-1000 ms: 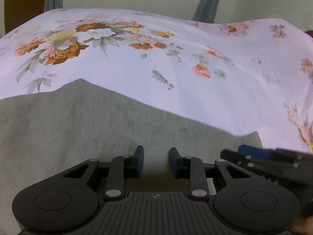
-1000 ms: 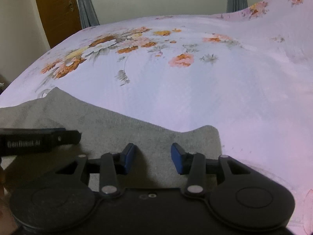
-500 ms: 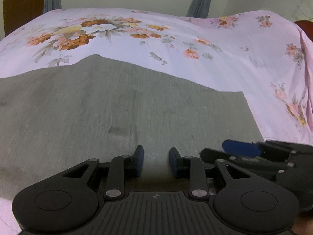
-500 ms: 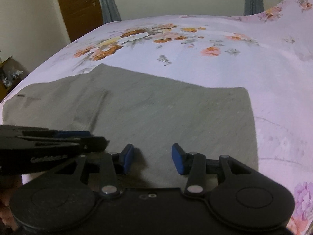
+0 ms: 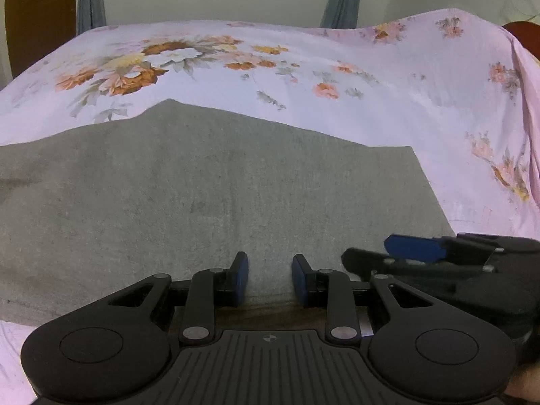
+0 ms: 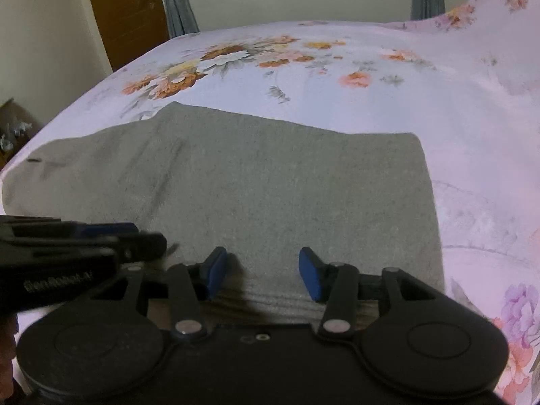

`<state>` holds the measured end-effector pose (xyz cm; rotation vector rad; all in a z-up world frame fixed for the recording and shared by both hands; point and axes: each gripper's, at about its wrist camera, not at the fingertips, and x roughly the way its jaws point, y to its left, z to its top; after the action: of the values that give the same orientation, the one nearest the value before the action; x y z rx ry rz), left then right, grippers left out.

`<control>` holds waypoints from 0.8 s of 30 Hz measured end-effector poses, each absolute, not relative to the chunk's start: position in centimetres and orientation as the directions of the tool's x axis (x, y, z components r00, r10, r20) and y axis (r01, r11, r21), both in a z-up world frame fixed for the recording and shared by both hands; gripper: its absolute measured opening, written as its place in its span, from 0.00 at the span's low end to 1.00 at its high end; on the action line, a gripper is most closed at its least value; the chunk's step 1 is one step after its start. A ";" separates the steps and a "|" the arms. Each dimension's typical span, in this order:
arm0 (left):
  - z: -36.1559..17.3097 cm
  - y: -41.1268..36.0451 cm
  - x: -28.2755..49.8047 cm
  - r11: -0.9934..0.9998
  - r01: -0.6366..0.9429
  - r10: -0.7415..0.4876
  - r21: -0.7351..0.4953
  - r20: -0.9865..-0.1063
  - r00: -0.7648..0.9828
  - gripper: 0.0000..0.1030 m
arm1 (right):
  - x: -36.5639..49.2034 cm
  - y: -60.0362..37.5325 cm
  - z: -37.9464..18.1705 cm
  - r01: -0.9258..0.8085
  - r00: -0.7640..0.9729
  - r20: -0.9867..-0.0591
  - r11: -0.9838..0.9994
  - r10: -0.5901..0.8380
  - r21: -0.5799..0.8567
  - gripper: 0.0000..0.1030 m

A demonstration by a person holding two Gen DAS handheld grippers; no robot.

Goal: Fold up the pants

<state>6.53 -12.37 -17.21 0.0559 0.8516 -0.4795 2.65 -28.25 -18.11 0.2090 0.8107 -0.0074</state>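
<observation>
Grey pants (image 5: 209,195) lie flat and folded on a pink floral bedsheet (image 5: 371,111); they also show in the right wrist view (image 6: 287,195). My left gripper (image 5: 270,280) is open and empty, just above the near edge of the pants. My right gripper (image 6: 261,271) is open and empty, over the near edge further right. Each gripper shows from the side in the other's view: the right one (image 5: 415,249), the left one (image 6: 111,236).
The bedsheet (image 6: 472,135) spreads beyond and right of the pants. A wooden door (image 6: 128,13) and grey curtains (image 6: 177,0) stand behind the bed. Clutter (image 6: 13,131) sits at the bed's left side.
Both grippers have pulled back and risen, so more of the pants shows. The right gripper's jaws have opened wider. The pants lie flat and have not moved since half a second ago.
</observation>
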 end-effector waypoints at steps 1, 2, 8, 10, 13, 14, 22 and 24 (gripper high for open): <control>-17.0 -12.2 6.5 0.894 0.421 -0.389 -0.154 -0.732 0.559 0.29 | 2.5 -28.3 -17.8 0.092 0.696 -0.713 0.976 0.079 0.197 0.46; -16.8 -12.0 6.5 0.894 0.415 -0.395 -0.168 -0.730 0.558 0.29 | 2.4 -28.4 -17.5 0.094 0.707 -0.702 0.974 0.082 0.208 0.46; -17.1 -11.5 6.0 0.891 0.427 -0.396 -0.153 -0.722 0.567 0.29 | 2.5 -27.8 -18.5 0.097 0.690 -0.721 0.980 0.061 0.175 0.54; -16.7 -11.2 5.8 0.894 0.415 -0.403 -0.171 -0.713 0.574 0.29 | 2.5 -27.8 -18.2 0.102 0.691 -0.720 0.977 0.064 0.185 0.54; -15.7 -10.3 5.4 0.904 0.383 -0.401 -0.191 -0.691 0.601 0.29 | 2.2 -27.8 -17.5 0.100 0.707 -0.703 0.974 0.075 0.205 0.53; -15.5 -9.9 5.3 0.908 0.375 -0.395 -0.189 -0.685 0.612 0.29 | 2.1 -27.6 -17.3 0.095 0.710 -0.699 0.974 0.080 0.208 0.53; -17.1 -5.6 7.5 0.944 0.263 -0.322 -0.198 -0.723 0.611 0.35 | 3.5 -24.8 -16.6 0.020 0.721 -0.680 0.977 0.133 0.212 0.50; -17.1 -5.6 7.5 0.947 0.258 -0.315 -0.193 -0.723 0.615 0.37 | 4.1 -24.2 -16.8 0.015 0.715 -0.686 0.977 0.137 0.211 0.50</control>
<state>7.47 -5.60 -17.13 -0.0726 0.8470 -0.3301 4.06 -24.21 -16.76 0.2077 0.7729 0.0684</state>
